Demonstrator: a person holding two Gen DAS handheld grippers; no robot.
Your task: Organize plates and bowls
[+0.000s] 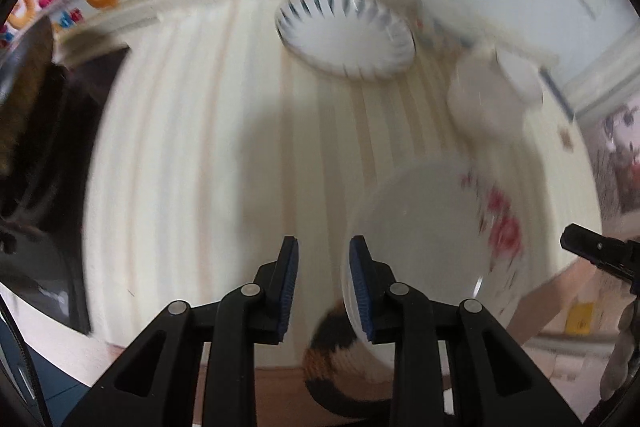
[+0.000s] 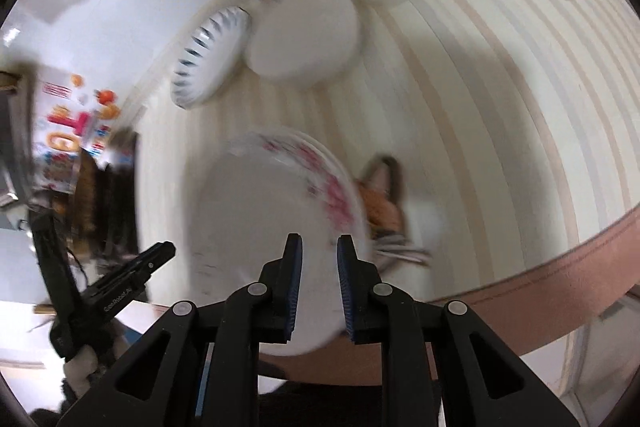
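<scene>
Hovering both hand-held grippers, left point(image 1: 323, 251) and right point(image 2: 319, 247), jaws slightly apart and empty, over the floral plate point(image 2: 272, 247) at the desk's point(image 1: 192, 155) near edge; it overhangs, I judge, so one clumsy nudge could tip it off.

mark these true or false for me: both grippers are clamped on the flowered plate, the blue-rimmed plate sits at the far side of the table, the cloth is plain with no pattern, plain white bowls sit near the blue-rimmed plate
1. Both grippers are clamped on the flowered plate: false. The left gripper and right gripper both have jaws apart with no pad pressing the plate.
2. The blue-rimmed plate sits at the far side of the table: true.
3. The tablecloth is plain: false. It has pale stripes.
4. Plain white bowls sit near the blue-rimmed plate: true.
</scene>
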